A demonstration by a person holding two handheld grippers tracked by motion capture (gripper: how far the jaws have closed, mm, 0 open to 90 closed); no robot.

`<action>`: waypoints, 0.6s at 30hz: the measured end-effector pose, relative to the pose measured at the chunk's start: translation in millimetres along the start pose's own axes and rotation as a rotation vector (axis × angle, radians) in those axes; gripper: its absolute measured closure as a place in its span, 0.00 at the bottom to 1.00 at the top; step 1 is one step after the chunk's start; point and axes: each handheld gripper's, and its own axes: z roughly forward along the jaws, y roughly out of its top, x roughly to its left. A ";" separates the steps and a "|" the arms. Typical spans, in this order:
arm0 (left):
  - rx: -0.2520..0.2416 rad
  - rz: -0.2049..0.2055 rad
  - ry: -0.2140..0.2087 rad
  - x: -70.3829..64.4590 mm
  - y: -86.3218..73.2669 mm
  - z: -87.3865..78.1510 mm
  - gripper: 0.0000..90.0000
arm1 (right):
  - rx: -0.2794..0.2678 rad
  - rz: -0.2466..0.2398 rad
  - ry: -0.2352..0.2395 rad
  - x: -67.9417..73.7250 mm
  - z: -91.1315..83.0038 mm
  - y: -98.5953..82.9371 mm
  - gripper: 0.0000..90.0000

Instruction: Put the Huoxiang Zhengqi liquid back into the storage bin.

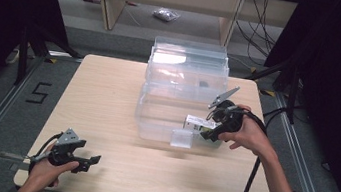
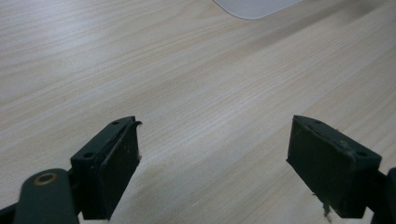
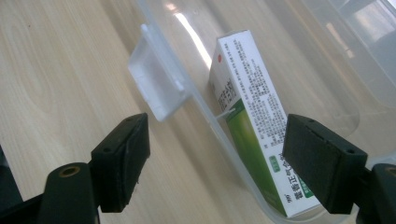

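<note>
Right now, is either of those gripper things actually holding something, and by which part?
Nothing is held. The right gripper is open, its jaws astride the clear box's rim beside the medicine carton without clamping. The left gripper is open over bare table.

The rectangular cardboard medicine box [image 3: 254, 121] at the centre right of the right gripper view was white with small dark print, a green panel over its lower half and a small red dot near its top. The clear, colourless plastic storage bin [image 1: 182, 85] in the upper middle of the high view showed white glare on its walls, and its translucent latch tab [image 3: 156, 84] looked milky white. The pale wooden table [image 1: 107, 97] carried fine beige grain lines. Both the matte black left gripper [image 1: 91, 159] at lower left and the matte black right gripper [image 1: 207, 133] at centre right bore grey plates. The grey floor at left held a black numeral 5 [image 1: 38, 93].
</note>
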 end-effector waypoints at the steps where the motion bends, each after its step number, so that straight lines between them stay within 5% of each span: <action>1: 0.001 0.001 0.000 0.0 0.1 -0.2 0.18 | 0.000 0.000 0.000 0.0 0.0 0.0 0.27; 6: 0.001 0.001 0.000 0.0 0.0 -0.1 0.18 | -0.014 0.008 0.016 9.1 -1.7 -4.5 0.27; 7: 0.001 0.001 0.000 0.0 0.1 -0.2 0.18 | -0.023 -0.022 0.014 8.4 -1.7 -5.0 0.27; 8: 0.000 0.000 0.001 -0.1 0.1 -0.2 0.18 | -0.017 0.011 0.015 11.5 -2.4 -6.2 0.27; 18: 0.000 -0.001 -0.001 0.1 0.0 0.1 0.18 | -0.040 0.015 0.030 16.6 -0.2 -13.4 0.27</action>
